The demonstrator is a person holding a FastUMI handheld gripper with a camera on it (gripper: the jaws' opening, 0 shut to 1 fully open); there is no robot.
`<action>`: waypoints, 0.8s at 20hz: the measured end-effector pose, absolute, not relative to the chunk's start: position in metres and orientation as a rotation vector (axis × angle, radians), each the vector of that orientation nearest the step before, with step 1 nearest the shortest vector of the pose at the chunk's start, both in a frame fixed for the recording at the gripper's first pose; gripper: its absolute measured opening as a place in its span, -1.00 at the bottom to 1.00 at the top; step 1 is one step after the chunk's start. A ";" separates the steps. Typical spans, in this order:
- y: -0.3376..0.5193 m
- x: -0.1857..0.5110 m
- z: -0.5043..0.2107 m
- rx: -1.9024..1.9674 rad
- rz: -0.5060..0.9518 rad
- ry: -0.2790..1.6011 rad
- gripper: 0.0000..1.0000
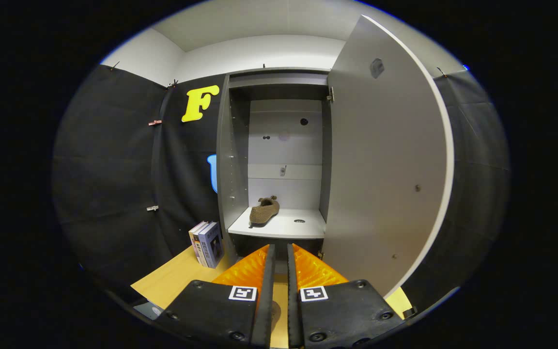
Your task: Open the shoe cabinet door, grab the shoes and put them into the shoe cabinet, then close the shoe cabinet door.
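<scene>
The grey shoe cabinet (pixel 234 160) stands straight ahead of me with its door (pixel 385 184) swung wide open to the right. One brown shoe (pixel 263 211) lies on the left part of the white shelf (pixel 308 229) inside, toe pointing forward. My gripper (pixel 279 246) is just in front of the shelf's front edge and below it, well short of the shoe. Its fingers stand almost together with only a thin slit between them, and they hold nothing.
A few upright books (pixel 207 244) lean against the cabinet's left side on the wooden table (pixel 172 281). The open door blocks the right side, its lower edge close to my right finger. Black cloth walls close off the left and right.
</scene>
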State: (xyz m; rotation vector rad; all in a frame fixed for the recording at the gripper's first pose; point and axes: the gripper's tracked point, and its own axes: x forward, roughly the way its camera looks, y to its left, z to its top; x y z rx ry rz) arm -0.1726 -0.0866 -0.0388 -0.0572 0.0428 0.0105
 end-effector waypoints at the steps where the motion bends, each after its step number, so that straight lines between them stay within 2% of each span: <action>1: -0.081 -0.169 -0.039 -0.051 0.009 0.040 -0.64; 16: -0.041 -0.144 -0.036 -0.064 -0.006 0.023 -0.64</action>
